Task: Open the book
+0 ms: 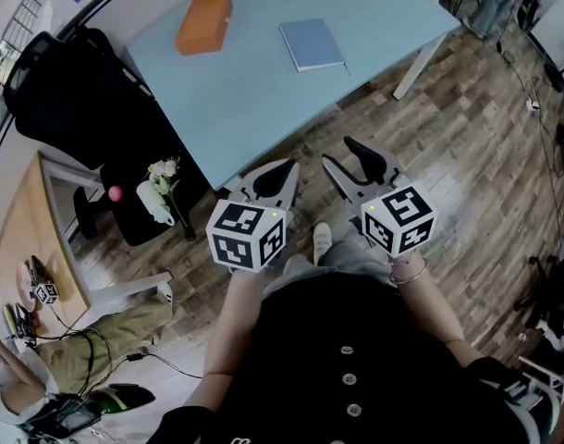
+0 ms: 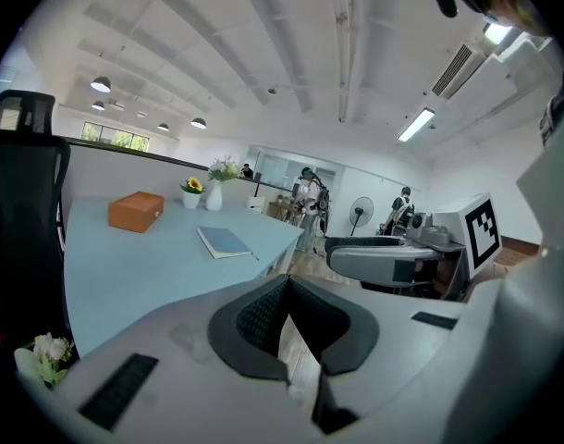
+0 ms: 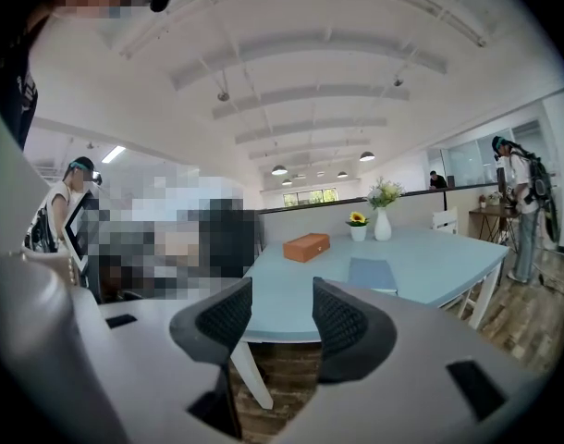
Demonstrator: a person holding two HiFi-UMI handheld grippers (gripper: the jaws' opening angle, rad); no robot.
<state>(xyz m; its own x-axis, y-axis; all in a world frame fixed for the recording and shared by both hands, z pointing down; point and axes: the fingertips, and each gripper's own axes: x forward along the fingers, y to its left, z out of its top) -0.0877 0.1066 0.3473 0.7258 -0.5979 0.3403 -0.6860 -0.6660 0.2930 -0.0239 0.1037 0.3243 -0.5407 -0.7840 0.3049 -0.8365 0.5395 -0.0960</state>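
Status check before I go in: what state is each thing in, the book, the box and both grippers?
book: closed, lying flat on the table, no gripper on it.
orange box: closed, on the table beside the book.
left gripper: jaws together, holding nothing, short of the table.
right gripper: jaws apart, empty, short of the table.

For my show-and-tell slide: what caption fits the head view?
The left gripper and right gripper hover short of the blue table, where a closed book lies near an orange box.
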